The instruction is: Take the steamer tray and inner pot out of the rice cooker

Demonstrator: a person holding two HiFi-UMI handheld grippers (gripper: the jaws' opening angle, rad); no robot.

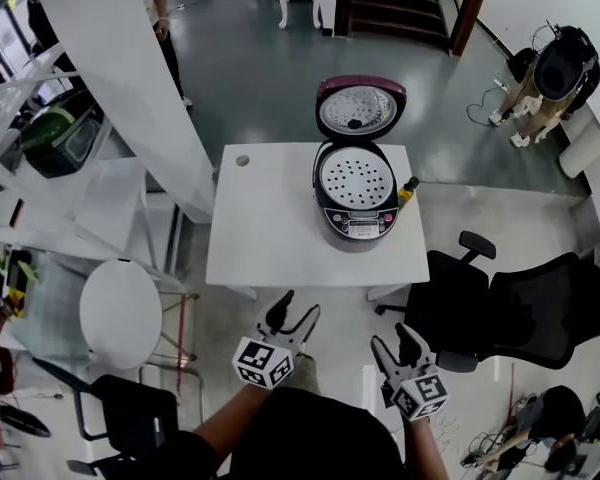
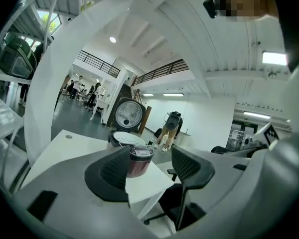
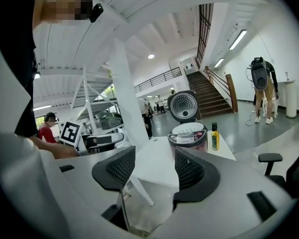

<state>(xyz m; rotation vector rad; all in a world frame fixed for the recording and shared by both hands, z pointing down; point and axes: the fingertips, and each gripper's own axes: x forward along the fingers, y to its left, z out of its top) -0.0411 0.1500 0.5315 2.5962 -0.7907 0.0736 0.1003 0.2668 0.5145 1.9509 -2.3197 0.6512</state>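
White table [image 1: 270, 218] holds open rice cooker [image 1: 358, 224] w/ steamer tray [image 1: 357, 178] inside.

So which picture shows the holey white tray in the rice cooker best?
The head view: it looks down into the open rice cooker, so the whole round steamer tray and its holes show. Both gripper views see it side-on, as a thin white strip.

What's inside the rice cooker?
A white steamer tray full of little holes sits in the top of the open rice cooker. It covers whatever lies beneath, so the inner pot cannot be seen.
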